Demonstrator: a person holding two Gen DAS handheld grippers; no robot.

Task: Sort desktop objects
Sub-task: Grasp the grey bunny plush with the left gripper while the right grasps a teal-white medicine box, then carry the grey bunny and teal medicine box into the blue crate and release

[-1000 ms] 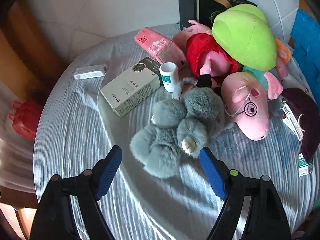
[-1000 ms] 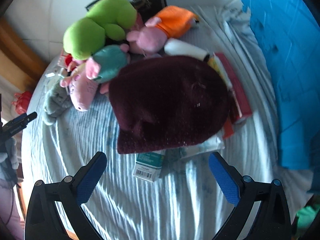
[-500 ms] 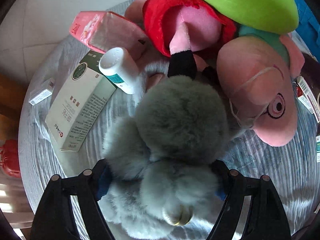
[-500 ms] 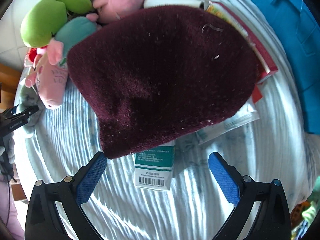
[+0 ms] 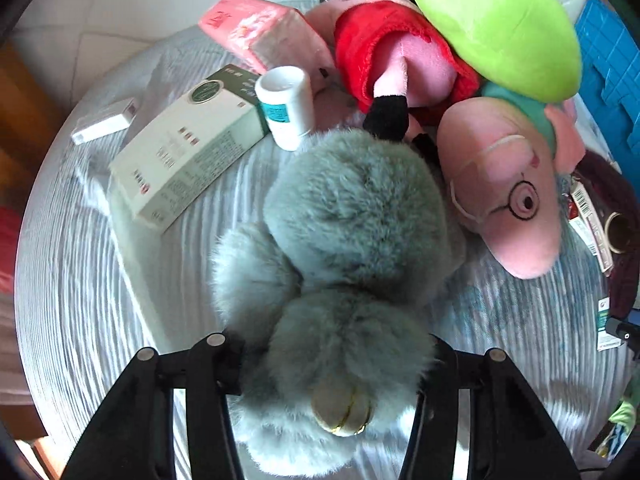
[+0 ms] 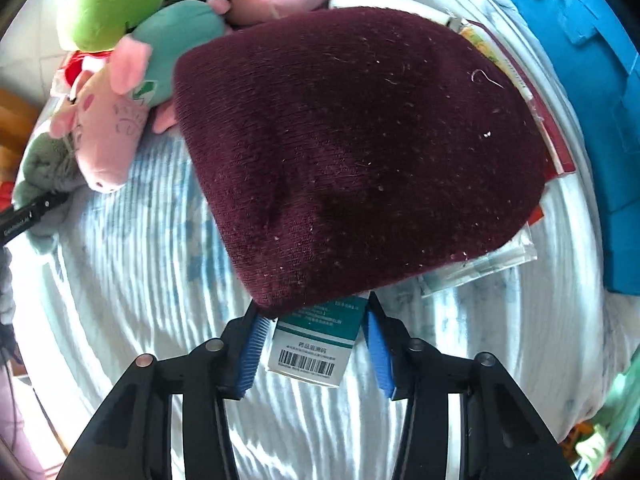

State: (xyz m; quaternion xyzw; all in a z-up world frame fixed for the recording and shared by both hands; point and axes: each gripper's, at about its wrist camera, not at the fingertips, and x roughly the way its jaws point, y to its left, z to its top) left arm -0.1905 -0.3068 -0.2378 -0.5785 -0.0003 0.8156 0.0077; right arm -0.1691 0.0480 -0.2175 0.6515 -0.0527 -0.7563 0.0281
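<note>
Both pick-ups are under way: the left tongs (image 5: 332,364) have just closed onto the grey fluffy toy (image 5: 344,280) at lower centre. The right tongs (image 6: 316,344) have been closing around the small box (image 6: 316,344), pads not quite touching (its far end lies under the maroon hat (image 6: 360,152)). Next, I judge: finish that squeeze, then lift both clear.

Grey plush (image 5: 352,240); maroon hat (image 6: 360,152); striped pale-blue cloth (image 6: 140,280).

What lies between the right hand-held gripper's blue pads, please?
In the right wrist view, the teal-and-white medicine box lies between the right hand-held gripper pads, partly under the maroon knit hat.
</note>
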